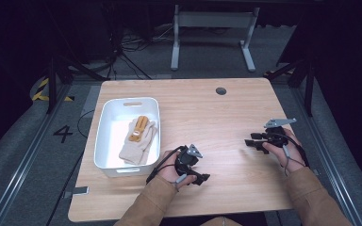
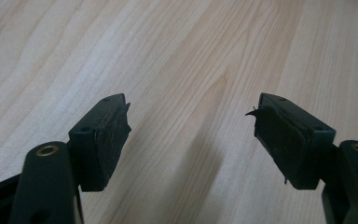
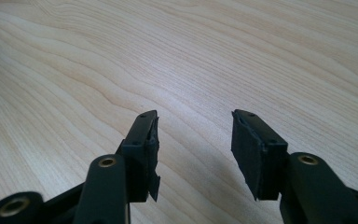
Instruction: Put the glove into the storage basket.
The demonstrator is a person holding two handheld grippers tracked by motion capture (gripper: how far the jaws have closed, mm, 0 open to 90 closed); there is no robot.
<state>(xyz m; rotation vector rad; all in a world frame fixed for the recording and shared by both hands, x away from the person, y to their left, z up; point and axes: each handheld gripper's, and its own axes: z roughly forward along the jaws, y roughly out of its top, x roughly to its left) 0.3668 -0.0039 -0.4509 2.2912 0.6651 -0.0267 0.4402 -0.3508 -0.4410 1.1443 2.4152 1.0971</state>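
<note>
A white bin [image 1: 104, 141] stands on the left of the wooden table [image 1: 207, 117]. Inside it lie beige gloves [image 1: 136, 143] with an orange-brown patch. My left gripper [image 1: 201, 178] rests low on the table just right of the bin, pointing right. Its jaws [image 2: 191, 135] stand wide apart over bare wood with nothing between them. My right gripper [image 1: 250, 142] sits near the table's right side, pointing left. Its jaws [image 3: 195, 149] are also open over bare wood, holding nothing.
A round grommet hole [image 1: 221, 91] marks the table's far edge. Beyond the table stand white desk legs [image 1: 174, 42] and cables on a grey floor. Bare wood lies between the two grippers.
</note>
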